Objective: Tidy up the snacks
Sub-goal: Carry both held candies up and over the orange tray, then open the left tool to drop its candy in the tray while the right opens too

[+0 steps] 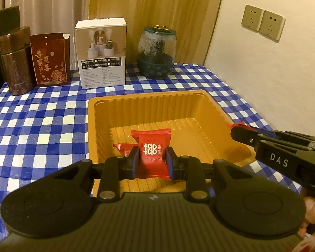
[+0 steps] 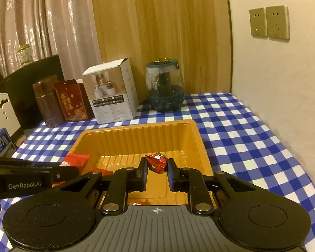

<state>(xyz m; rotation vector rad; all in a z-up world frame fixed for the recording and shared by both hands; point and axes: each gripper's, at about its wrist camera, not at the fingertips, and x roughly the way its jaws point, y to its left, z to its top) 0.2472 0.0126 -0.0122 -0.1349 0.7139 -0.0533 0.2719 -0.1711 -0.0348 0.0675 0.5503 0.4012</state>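
Observation:
An orange plastic tray (image 1: 151,103) sits on the checked tablecloth. My left gripper (image 1: 152,160) hangs over its near part, shut on a red snack packet (image 1: 151,147) printed with a white double-happiness sign. A second bit of red wrapper (image 1: 121,148) shows just left of its finger. In the right wrist view, my right gripper (image 2: 157,168) is over the tray (image 2: 136,132), shut on a small crumpled red candy (image 2: 157,161). The left gripper (image 2: 71,171) reaches in from the left there, carrying its packet (image 2: 77,158). The right gripper (image 1: 235,133) enters the left wrist view at the tray's right edge.
Along the back stand a brown canister (image 1: 15,63), a red gift box (image 1: 49,59), a white product box (image 1: 101,52) and a glass jar with a dark green base (image 1: 156,52). The wall with sockets (image 1: 262,24) runs along the right. A blue carton (image 2: 1,145) stands far left.

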